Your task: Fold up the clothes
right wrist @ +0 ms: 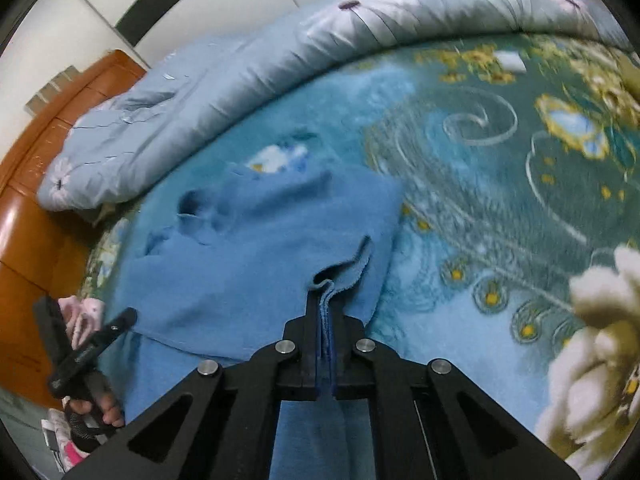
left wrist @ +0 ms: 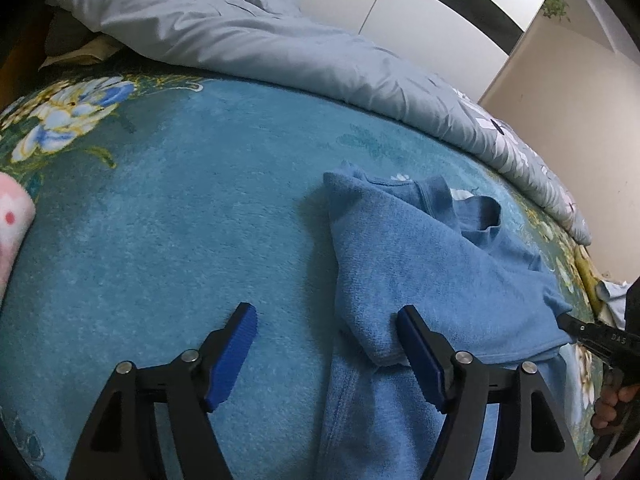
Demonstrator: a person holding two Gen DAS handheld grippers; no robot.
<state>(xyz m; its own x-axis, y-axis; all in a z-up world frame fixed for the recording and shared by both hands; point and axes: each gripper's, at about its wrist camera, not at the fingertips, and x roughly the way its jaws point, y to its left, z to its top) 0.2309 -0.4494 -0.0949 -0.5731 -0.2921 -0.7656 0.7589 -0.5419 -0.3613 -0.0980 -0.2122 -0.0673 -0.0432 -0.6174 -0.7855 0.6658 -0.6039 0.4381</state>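
Blue fleece garment (left wrist: 432, 272) lies crumpled on teal floral blanket (left wrist: 180, 220). Left gripper (left wrist: 326, 354) spread wide, holding nothing, one pad touching the fleece. Right gripper (right wrist: 325, 312) clamped on garment's edge. Only writing: partial "DAS" on right gripper, left view. Orange wooden headboard (right wrist: 36, 216) appears only in right view.

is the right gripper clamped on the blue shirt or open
Clamped. The right gripper has its jaws together with an edge of the blue shirt pinched between them; the shirt lies rumpled, not neatly folded.
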